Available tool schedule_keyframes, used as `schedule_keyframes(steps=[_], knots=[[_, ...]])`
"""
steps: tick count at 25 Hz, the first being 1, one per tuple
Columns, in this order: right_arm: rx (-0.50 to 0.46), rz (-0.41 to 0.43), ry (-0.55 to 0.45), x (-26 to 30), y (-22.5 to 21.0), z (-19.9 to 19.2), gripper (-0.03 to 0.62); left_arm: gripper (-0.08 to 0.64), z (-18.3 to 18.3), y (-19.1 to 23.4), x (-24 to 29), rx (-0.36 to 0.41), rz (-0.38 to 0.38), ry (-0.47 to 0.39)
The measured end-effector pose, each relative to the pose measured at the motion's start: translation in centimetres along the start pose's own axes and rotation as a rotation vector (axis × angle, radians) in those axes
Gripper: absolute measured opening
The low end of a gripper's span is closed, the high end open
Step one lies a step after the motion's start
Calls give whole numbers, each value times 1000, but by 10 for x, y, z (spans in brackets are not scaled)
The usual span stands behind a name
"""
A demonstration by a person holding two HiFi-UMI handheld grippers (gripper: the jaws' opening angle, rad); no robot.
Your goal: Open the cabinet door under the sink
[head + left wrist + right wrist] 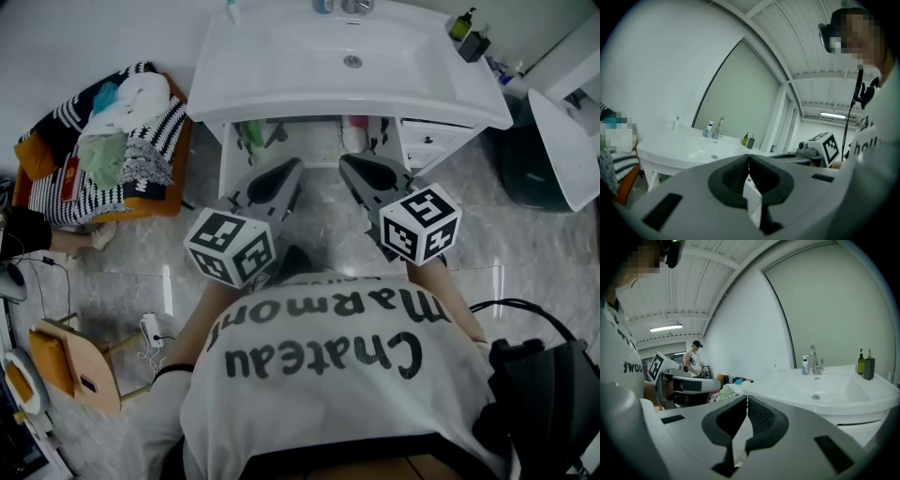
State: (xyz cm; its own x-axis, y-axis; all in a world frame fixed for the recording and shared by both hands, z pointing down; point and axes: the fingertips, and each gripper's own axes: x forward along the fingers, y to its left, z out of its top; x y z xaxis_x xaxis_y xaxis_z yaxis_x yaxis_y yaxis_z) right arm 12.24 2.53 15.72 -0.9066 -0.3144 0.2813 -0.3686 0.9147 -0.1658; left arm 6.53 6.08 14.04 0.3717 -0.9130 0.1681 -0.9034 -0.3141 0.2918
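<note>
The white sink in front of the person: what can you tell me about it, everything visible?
The sink is a broad, glossy white basin, ceramic by its look, with a round metal drain and a chrome tap at the back. Nothing lies in the bowl. Two pump bottles stand on its far right corner. It sits on a white cabinet.

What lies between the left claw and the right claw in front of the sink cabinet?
Only bare grey floor. The head view shows it between the shut left claw and the shut right claw; nothing stands there.
</note>
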Motion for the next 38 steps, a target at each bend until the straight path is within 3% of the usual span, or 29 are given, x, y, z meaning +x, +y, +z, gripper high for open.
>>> schedule_keyframes(steps=[11, 38], knots=[[-2, 27, 6, -5, 1, -11, 12, 9, -15, 5, -9, -16, 58, 5], [-9, -4, 23, -7, 0, -13, 11, 9, -13, 0, -7, -13, 36, 7]])
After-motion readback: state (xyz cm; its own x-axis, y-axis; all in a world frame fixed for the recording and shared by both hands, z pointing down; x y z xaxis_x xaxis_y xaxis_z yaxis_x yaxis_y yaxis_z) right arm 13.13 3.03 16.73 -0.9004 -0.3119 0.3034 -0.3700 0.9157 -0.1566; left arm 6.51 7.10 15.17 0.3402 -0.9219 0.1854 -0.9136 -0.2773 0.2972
